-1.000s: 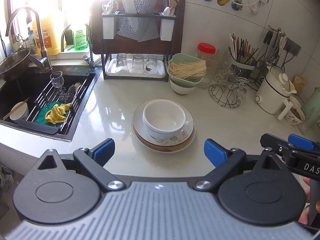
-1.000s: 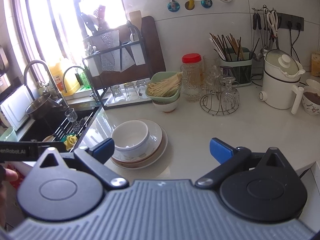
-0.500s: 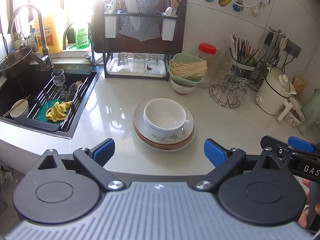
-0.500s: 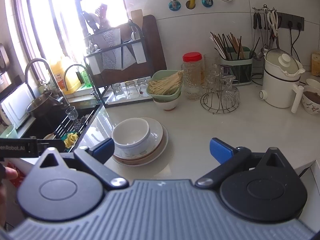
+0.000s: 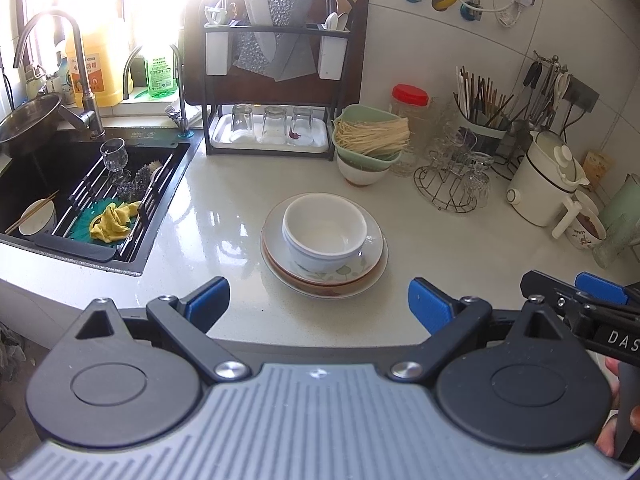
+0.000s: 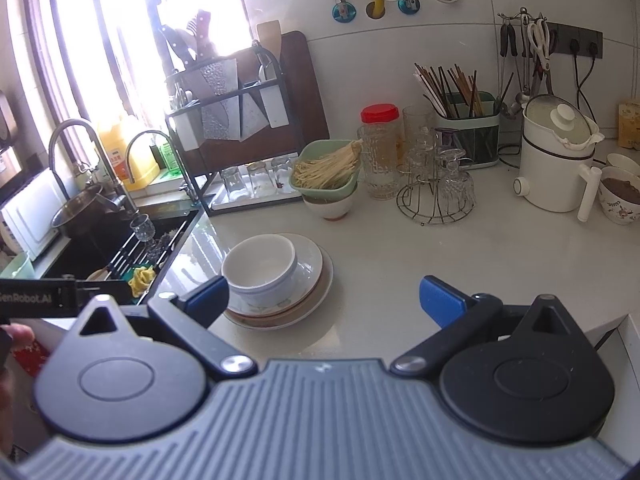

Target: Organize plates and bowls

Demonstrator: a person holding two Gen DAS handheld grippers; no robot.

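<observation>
A white bowl (image 5: 325, 232) sits nested on a stack of plates (image 5: 370, 266) in the middle of the pale counter; the bowl (image 6: 260, 269) and plates (image 6: 316, 276) also show in the right wrist view. My left gripper (image 5: 318, 300) is open and empty, held just short of the stack. My right gripper (image 6: 324, 298) is open and empty, with its left fingertip in front of the stack's near left rim. The right gripper's tip (image 5: 576, 292) shows at the right edge of the left wrist view. Another bowl (image 5: 38, 218) with chopsticks lies in the sink.
A black sink (image 5: 52, 172) with a drain rack, glass and yellow cloth is at left. A dish rack (image 5: 276, 80) with glasses stands at the back. A green bowl of noodles (image 5: 370, 140), a wire glass holder (image 5: 454, 184), a white kettle (image 5: 548, 184) and cups stand at right.
Both grippers have drifted slightly; the stack sits a little farther up and left in the views. Nothing was taken hold of or let go.
</observation>
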